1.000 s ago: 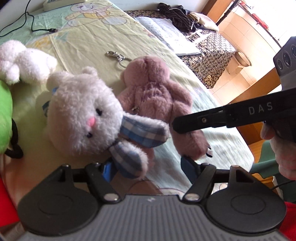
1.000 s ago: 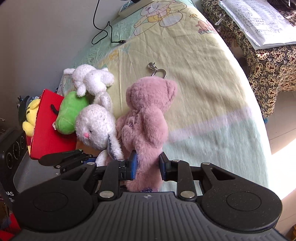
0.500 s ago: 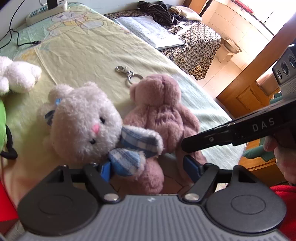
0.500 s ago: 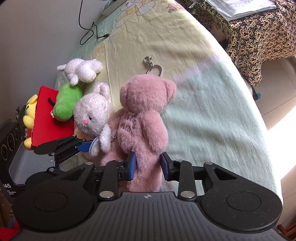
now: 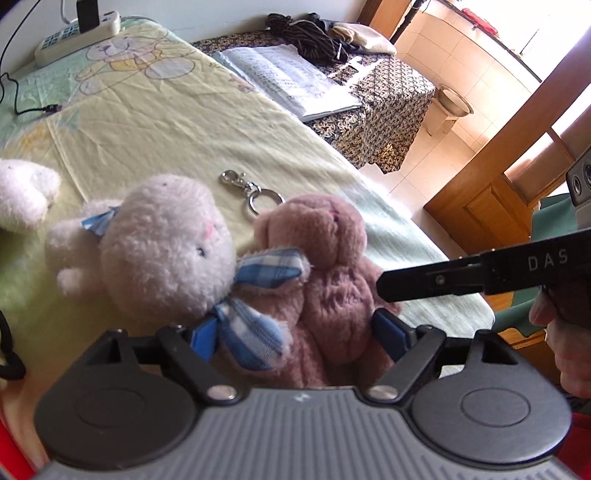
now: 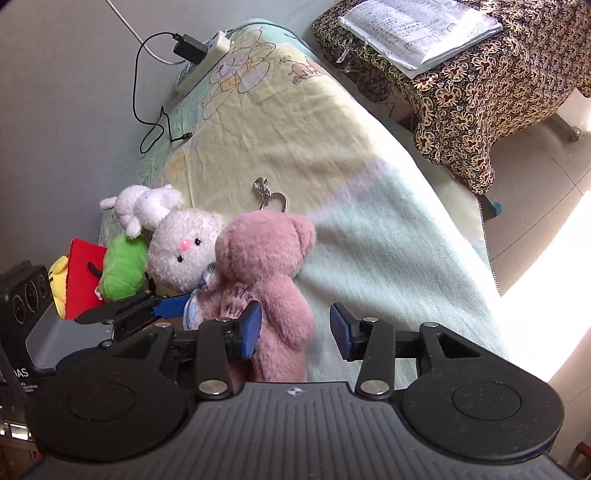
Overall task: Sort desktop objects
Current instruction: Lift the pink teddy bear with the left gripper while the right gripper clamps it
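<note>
A pink plush bear (image 6: 258,273) stands upright on the blanket, leaning on a white bunny (image 6: 181,251) with blue plaid ears. My right gripper (image 6: 295,328) is open around the bear's lower body, and only the left finger's pad touches the fur. In the left wrist view the bear (image 5: 332,280) and the bunny (image 5: 162,251) sit side by side. My left gripper (image 5: 295,334) is open, with the bunny's plaid ear and the bear's body between its fingers. The right gripper's black finger (image 5: 424,284) reaches in from the right.
A metal keyring clasp (image 5: 255,192) lies on the yellow blanket (image 5: 155,122) behind the toys. A small white plush (image 6: 144,203), a green plush (image 6: 122,269) and a red box (image 6: 81,277) crowd the left. A notebook (image 5: 291,81) and a power strip (image 5: 77,33) lie beyond.
My right gripper was shut on the pink bear's leg and has opened. The bear has turned upright against the bunny. Both grippers have drawn back a little.
</note>
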Available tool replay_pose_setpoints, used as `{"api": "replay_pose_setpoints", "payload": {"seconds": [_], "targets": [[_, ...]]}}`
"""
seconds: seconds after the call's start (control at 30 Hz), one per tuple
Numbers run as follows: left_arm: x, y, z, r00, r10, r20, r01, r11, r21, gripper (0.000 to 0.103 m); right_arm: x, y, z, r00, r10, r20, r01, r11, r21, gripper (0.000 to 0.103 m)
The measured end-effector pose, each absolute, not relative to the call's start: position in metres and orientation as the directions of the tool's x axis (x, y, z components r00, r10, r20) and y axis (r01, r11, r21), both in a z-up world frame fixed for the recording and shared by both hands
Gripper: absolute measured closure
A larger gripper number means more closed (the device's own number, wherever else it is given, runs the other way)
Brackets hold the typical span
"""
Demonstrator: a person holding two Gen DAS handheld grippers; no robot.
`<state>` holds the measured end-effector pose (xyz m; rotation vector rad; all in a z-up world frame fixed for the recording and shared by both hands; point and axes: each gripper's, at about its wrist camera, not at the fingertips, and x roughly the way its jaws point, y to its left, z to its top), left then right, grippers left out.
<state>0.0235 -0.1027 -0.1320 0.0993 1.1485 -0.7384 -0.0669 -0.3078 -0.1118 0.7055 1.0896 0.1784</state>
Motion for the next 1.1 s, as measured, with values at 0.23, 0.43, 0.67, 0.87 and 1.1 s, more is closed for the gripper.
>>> {"api": "replay_pose_setpoints", "payload": {"seconds": [0.23, 0.43, 0.67, 0.87, 1.1], "targets": [[0.013, -0.094, -0.137, 0.123, -0.485, -0.866, 0.576, 0.745, -0.335, 0.017, -0.053, -0.306, -0.127, 0.486, 0.572, -0.661, 0.194, 0.667, 0.720, 0.058], [0.007, -0.102, -0.139, 0.128, -0.464, -0.877, 0.589, 0.747, -0.309, 0.016, -0.047, -0.288, -0.126, 0.447, 0.634, -0.631, 0.164, 0.636, 0.754, 0.064], [-0.012, -0.113, -0.134, 0.102, -0.445, -0.890, 0.669, 0.692, -0.269, 0.015, -0.069, -0.290, -0.113, 0.380, 0.656, -0.652, 0.160, 0.648, 0.745, 0.069], [-0.039, -0.129, -0.131, 0.012, -0.455, -0.890, 0.749, 0.594, -0.294, 0.015, -0.095, -0.298, -0.106, 0.350, 0.631, -0.692, 0.193, 0.674, 0.713, 0.070], [-0.062, -0.141, -0.126, -0.004, -0.455, -0.890, 0.801, 0.532, -0.275, 0.017, -0.116, -0.302, -0.091, 0.348, 0.609, -0.713, 0.171, 0.706, 0.687, 0.072]]}}
